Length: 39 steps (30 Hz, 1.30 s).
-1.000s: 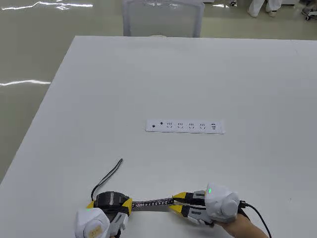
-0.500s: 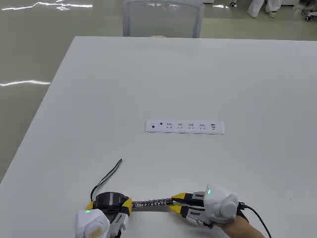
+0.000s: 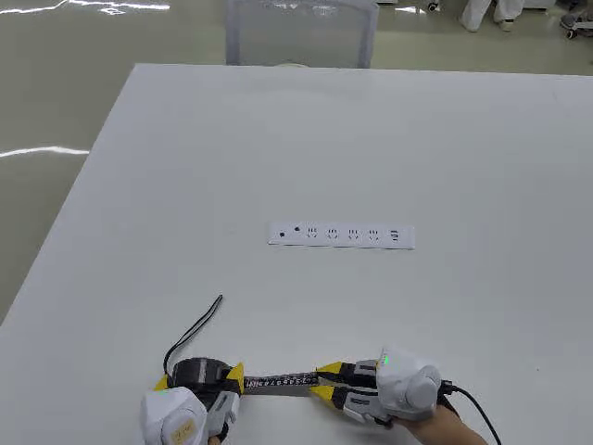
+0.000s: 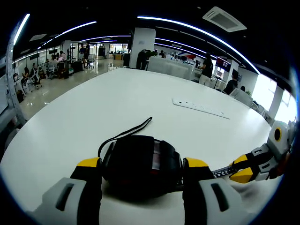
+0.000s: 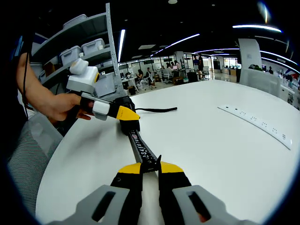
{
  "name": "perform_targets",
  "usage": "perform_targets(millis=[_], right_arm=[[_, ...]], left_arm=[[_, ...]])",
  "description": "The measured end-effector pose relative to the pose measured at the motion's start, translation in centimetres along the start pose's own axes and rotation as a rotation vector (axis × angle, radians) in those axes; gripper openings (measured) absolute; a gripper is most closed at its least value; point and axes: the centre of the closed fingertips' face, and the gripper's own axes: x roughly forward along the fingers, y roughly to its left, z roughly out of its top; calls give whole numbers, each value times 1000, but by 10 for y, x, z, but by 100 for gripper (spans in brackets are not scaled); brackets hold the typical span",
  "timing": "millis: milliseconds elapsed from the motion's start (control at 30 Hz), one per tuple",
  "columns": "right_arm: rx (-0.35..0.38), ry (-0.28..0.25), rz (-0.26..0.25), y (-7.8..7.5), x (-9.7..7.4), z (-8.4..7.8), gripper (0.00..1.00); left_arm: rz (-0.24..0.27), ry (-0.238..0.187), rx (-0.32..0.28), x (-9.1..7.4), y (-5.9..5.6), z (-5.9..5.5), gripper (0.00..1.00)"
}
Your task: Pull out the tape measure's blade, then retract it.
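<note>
A black tape measure case lies near the table's front edge, and my left gripper is shut on it from both sides. Its black wrist strap trails away across the table. A short length of blade with printed numbers runs from the case to the right. My right gripper is shut on the blade's end, its yellow tips pinched together. The left gripper and the hand holding it appear at the far end of the blade in the right gripper view.
A white power strip lies flat in the middle of the white table. A chair back stands at the far edge. A black cable trails from the right gripper.
The drawn-out blade is a little shorter: the right gripper has moved slightly left toward the case. The head camera has shifted a bit.
</note>
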Motion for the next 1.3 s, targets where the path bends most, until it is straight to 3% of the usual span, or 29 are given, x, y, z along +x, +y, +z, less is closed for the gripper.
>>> perform_targets(millis=[133, 467, 1300], right_arm=[[2, -2, -2, 0, 0, 1, 11], [5, -1, -3, 1, 1, -3, 11], [19, -18, 0, 6, 14, 1, 11]], left_arm=[[19, 2, 1, 0, 2, -1, 68], [-4, 26, -2, -1, 2, -1, 64], [-19, 29, -8, -1, 3, -1, 63]])
